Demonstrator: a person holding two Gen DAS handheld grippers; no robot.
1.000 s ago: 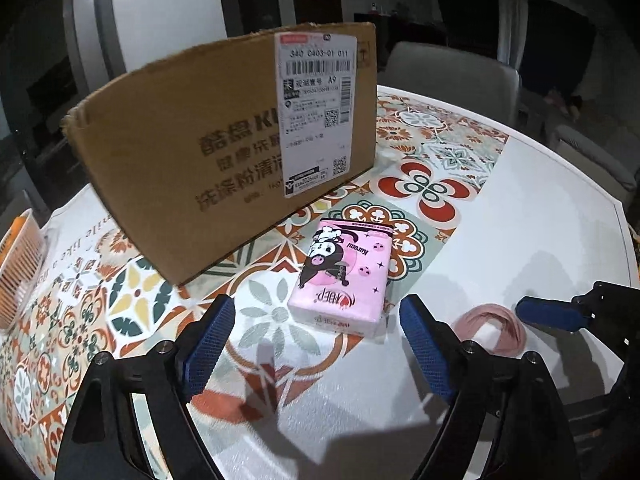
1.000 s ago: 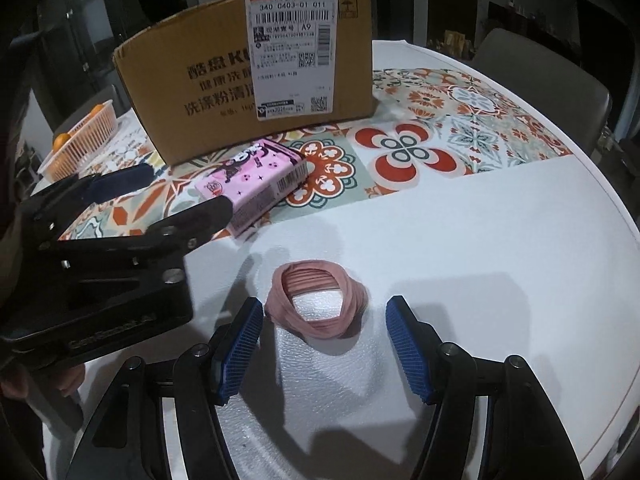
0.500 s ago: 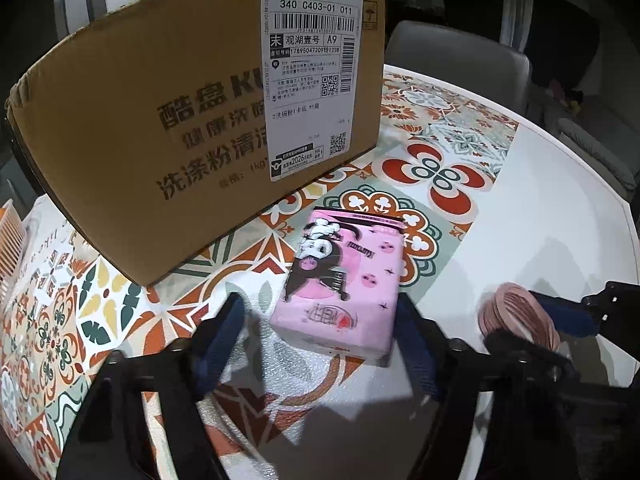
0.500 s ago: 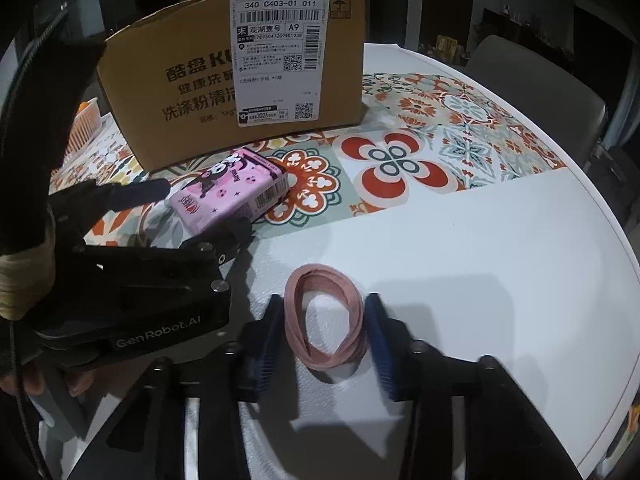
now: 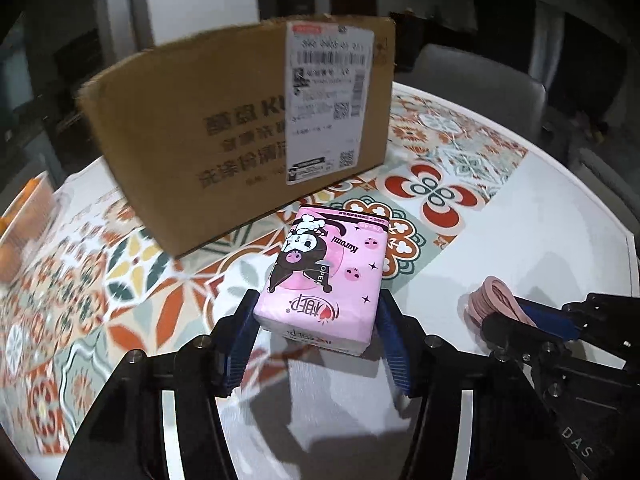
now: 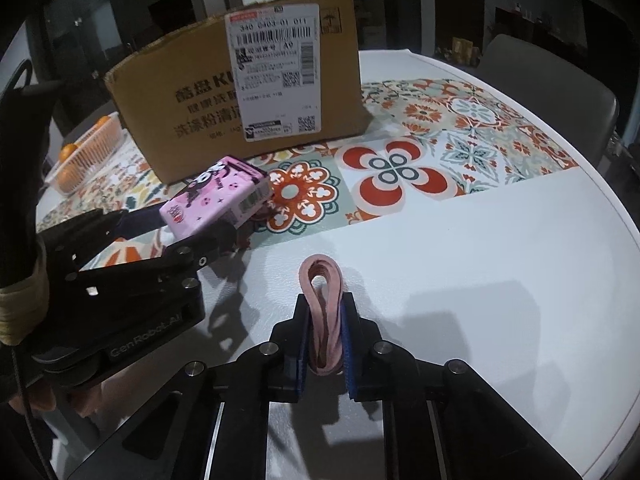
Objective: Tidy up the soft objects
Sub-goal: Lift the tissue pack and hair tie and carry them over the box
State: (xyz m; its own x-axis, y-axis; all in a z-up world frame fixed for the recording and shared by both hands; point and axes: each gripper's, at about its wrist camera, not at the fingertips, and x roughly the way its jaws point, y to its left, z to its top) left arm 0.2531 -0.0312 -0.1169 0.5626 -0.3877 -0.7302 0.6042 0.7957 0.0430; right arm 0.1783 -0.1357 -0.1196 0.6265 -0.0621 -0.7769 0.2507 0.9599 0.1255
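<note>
White table: left gripper clamps pink tissue pack; right gripper pinches pink hair band.

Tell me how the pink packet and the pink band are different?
The packet is a blocky rectangle with a cartoon print; the band is a plain thin loop. The left gripper holds the packet; the right gripper squeezes the band flat. Both are pink and gripped.

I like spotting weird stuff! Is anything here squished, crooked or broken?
Yes. The pink hair band is squashed into a thin loop between the right gripper fingers. The pink tissue pack sits tilted, clamped in the left gripper. The cardboard box has a ragged top edge.
</note>
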